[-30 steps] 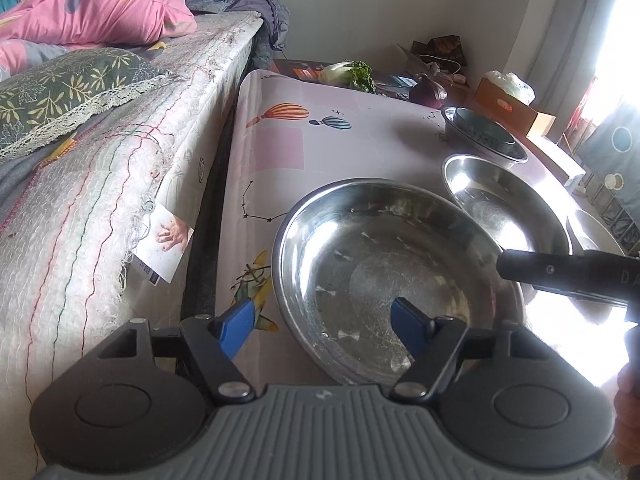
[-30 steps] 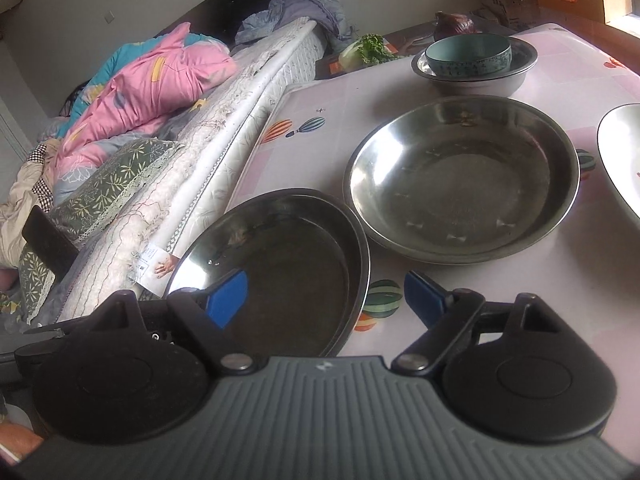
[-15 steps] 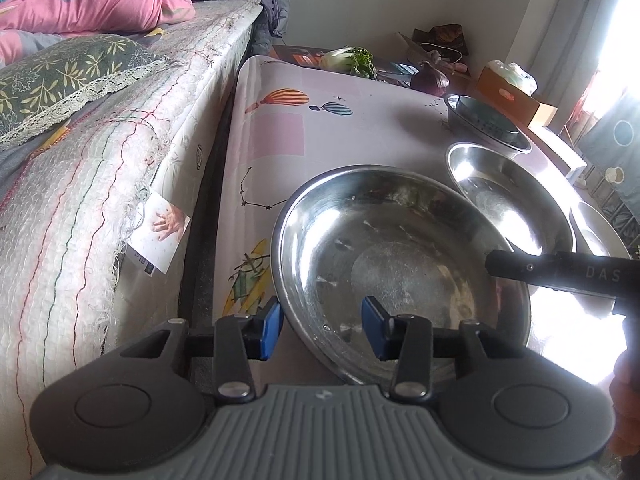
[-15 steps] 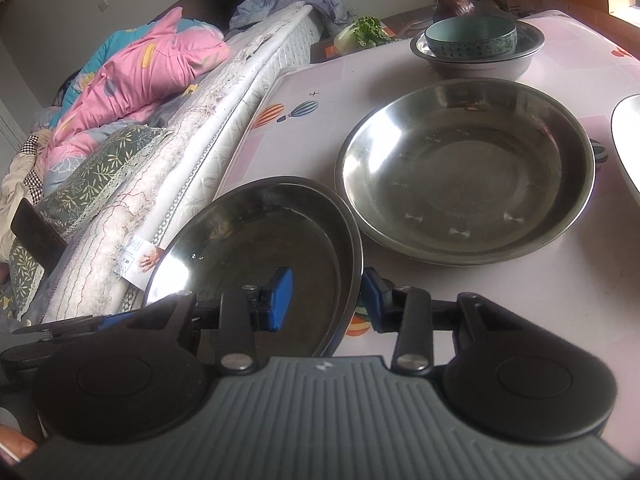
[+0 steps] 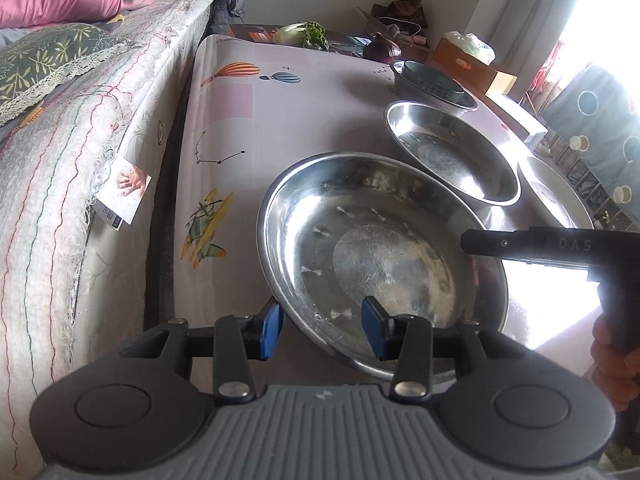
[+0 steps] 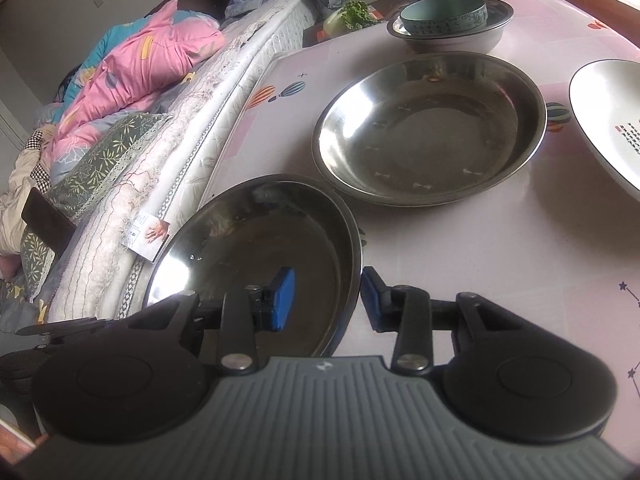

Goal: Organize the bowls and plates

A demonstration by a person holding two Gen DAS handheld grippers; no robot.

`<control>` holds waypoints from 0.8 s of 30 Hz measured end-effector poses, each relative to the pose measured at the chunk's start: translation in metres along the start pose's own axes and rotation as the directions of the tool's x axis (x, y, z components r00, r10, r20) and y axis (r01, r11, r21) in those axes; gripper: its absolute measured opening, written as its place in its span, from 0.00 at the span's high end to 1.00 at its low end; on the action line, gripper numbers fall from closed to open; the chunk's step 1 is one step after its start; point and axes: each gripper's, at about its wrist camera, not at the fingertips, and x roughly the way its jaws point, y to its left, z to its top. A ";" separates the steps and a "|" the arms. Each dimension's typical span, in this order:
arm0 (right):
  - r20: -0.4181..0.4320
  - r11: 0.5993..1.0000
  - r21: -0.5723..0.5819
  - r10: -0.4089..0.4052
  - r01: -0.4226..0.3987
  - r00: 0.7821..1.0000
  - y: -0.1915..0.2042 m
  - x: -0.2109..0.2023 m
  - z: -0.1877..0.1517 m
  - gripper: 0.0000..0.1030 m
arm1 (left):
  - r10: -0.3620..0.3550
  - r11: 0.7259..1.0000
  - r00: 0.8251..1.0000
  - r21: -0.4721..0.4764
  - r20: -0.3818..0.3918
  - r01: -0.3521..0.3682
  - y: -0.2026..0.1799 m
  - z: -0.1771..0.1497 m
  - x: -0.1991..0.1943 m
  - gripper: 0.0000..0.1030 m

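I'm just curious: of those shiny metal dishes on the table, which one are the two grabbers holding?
The nearest steel dish, beside the bed; both grippers straddle its rim. The other steel dish lies untouched behind.

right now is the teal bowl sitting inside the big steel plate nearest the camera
No, the teal bowl sits in a smaller steel bowl at the far end; the nearest steel plate is empty.

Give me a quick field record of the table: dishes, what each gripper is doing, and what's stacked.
near dish: steel plate, at the table's bed-side edge
left gripper: jaws straddle its near rim
right gripper: jaws straddle its right rim
next dish: second steel plate, empty
stacked: teal bowl inside steel bowl
far right: white plate
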 end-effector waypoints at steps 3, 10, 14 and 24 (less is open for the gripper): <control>-0.002 1.000 -0.027 -0.015 0.015 1.000 0.002 -0.007 -0.007 0.65 | -0.012 1.000 1.000 0.015 -0.013 0.012 -0.003 -0.005 -0.003 0.57; 0.029 0.996 -0.076 -0.051 0.053 0.998 0.007 -0.009 -0.013 0.66 | 0.036 0.998 0.999 0.051 0.000 -0.036 -0.007 -0.006 -0.002 0.57; 0.046 0.991 -0.109 -0.073 0.077 0.996 0.011 -0.004 -0.011 0.67 | 0.082 0.994 0.997 0.079 -0.004 -0.082 -0.009 0.000 0.006 0.56; 0.049 0.994 -0.085 -0.070 0.074 0.996 0.003 0.004 -0.009 0.76 | 0.139 0.985 0.990 0.107 -0.013 -0.137 -0.018 0.005 0.019 0.58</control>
